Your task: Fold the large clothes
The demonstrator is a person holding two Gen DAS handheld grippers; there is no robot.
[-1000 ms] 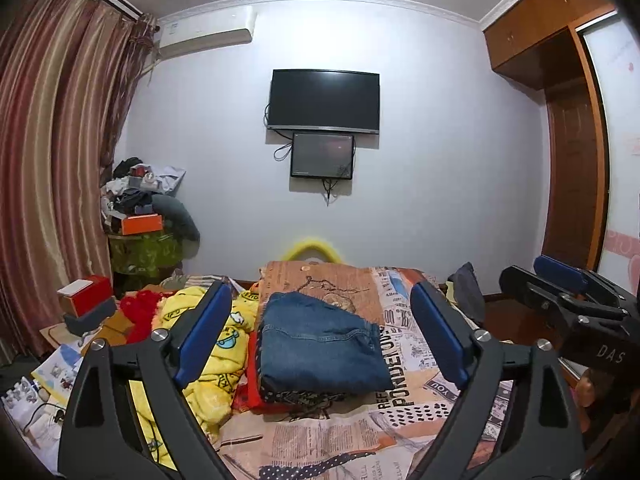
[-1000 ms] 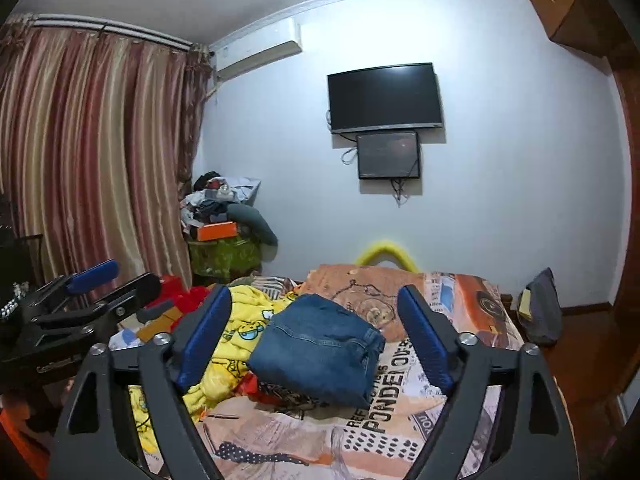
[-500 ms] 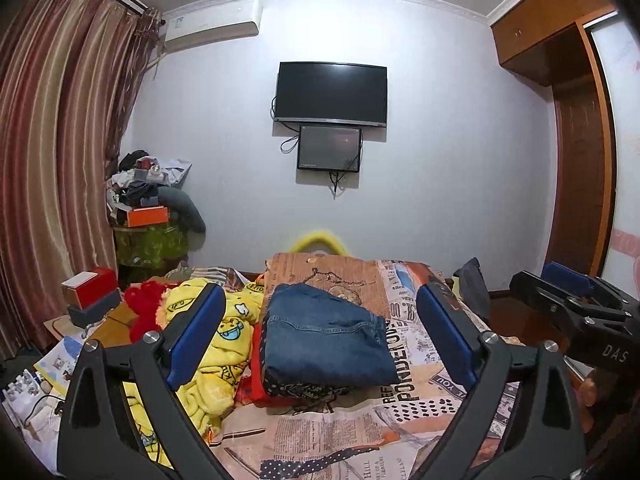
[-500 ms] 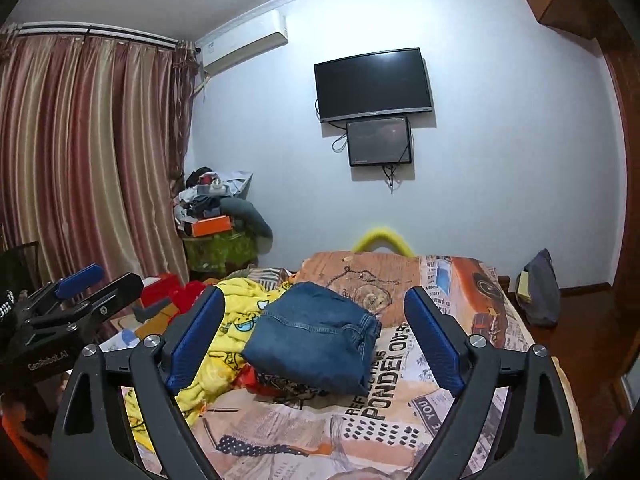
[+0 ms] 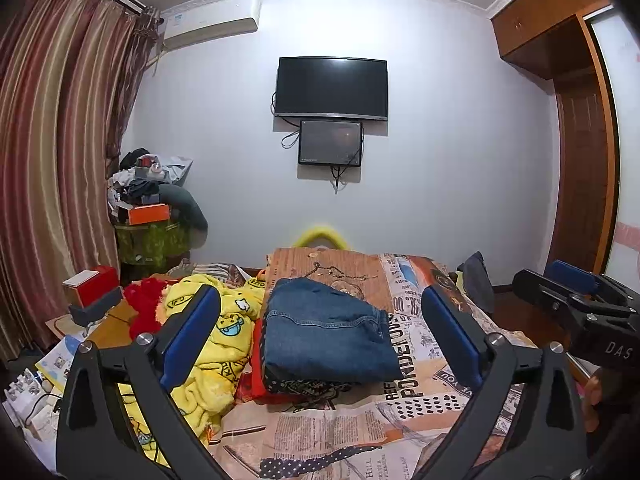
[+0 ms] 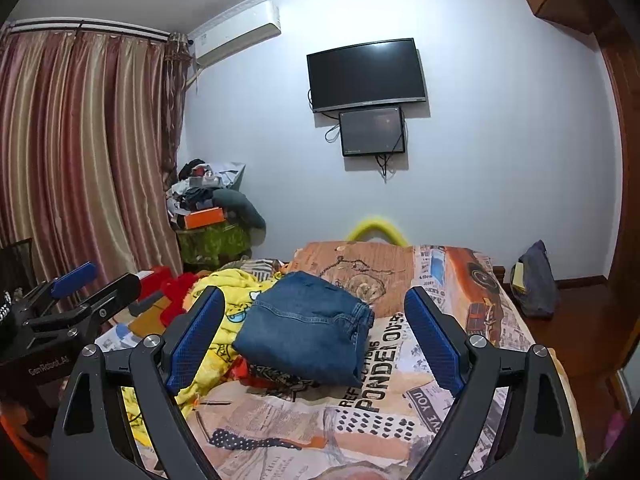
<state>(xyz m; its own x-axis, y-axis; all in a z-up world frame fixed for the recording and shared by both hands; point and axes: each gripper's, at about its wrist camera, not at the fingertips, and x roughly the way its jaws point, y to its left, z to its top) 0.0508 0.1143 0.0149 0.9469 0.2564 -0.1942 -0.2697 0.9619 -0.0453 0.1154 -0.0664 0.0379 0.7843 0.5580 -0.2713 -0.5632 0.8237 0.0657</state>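
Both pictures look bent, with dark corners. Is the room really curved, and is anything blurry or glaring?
Left wrist view: fisheye lens bows the curtain and cornice; corners go black; folded jeans sharp. Right wrist view: same bending, the TV leans; soft sheen on its screen, no harsh glare; the yellow blanket stays crisp.

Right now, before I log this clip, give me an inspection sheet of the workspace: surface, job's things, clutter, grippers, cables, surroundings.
Surface: bed under a newspaper-print cover.
Job's things: folded jeans lie on a small stack of folded clothes; a crumpled yellow blanket lies beside the stack, toward the curtain.
Clutter: red plush item by the blanket; red box; piled corner stand with an orange box; dark bag on the floor.
Grippers: left gripper has just been opening, wide and empty; right gripper open, empty. Neither touches the jeans.
Cables: loose leads hang under the wall screens.
Surroundings: television, air conditioner, striped curtain, wooden wardrobe.
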